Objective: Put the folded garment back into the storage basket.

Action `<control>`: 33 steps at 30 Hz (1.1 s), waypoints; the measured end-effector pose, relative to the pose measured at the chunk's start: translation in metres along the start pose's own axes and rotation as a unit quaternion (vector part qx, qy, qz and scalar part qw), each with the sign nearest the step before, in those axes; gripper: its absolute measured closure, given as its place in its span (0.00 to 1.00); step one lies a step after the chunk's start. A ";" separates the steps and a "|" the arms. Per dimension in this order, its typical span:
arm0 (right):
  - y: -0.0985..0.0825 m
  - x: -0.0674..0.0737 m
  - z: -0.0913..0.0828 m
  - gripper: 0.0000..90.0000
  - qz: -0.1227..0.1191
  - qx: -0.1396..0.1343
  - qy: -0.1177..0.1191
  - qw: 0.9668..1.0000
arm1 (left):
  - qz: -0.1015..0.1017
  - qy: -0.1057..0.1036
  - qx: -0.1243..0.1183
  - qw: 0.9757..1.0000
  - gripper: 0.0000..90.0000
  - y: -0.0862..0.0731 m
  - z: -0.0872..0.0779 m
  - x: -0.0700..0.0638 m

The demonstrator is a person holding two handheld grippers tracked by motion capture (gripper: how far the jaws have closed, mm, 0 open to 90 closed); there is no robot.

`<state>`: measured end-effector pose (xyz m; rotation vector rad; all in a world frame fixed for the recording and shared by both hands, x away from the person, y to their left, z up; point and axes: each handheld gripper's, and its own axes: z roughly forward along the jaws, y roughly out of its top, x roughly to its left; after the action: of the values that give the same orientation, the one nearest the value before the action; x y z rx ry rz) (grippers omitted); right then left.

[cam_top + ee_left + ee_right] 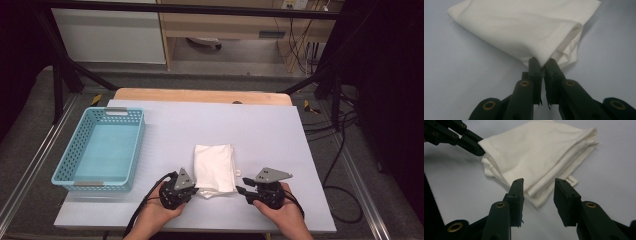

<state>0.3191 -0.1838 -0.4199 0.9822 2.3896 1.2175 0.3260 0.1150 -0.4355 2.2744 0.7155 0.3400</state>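
Pale lilac sheeting covers the table (260, 125), with dark framing and cables seen beyond it in the high view. At the near edge, the left hand-held gripper (192, 192) is clamped on the near-left corner of the folded white cloth (215, 167), the jaws being pressed together on the fabric so that the corner is slightly lifted in the left gripper view. The right hand-held gripper (537, 195) is held with its jaws apart, astride the cloth's near-right corner, and no pinch on the fabric is made out yet. The step in hand is judged to be the taking of both near corners; for the next move, the right jaws would need to be closed on all layers of that corner before anything is lifted. A small label (571, 180) at the cloth's edge and the stacked folds are made plain in the right gripper view, whereas in the high view the light blue basket (137, 145) is shown standing well apart to the left of the cloth, which lies flat near the table's front.
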 end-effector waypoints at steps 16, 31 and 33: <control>0.004 0.056 0.035 0.68 -0.045 0.029 0.067 0.996 | -0.017 -0.010 0.029 0.999 0.93 -0.034 -0.025 -0.002; 0.005 0.053 0.036 0.97 -0.078 0.028 0.052 0.995 | -0.024 -0.007 0.013 1.000 0.67 -0.037 -0.030 -0.001; 0.005 0.052 0.034 0.97 -0.078 0.025 0.050 0.995 | -0.028 -0.009 0.005 1.000 0.61 -0.037 -0.033 0.000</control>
<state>0.3008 -0.1260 -0.4339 0.7482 2.5311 1.1810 0.2975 0.1554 -0.4381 2.2584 0.7716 0.2890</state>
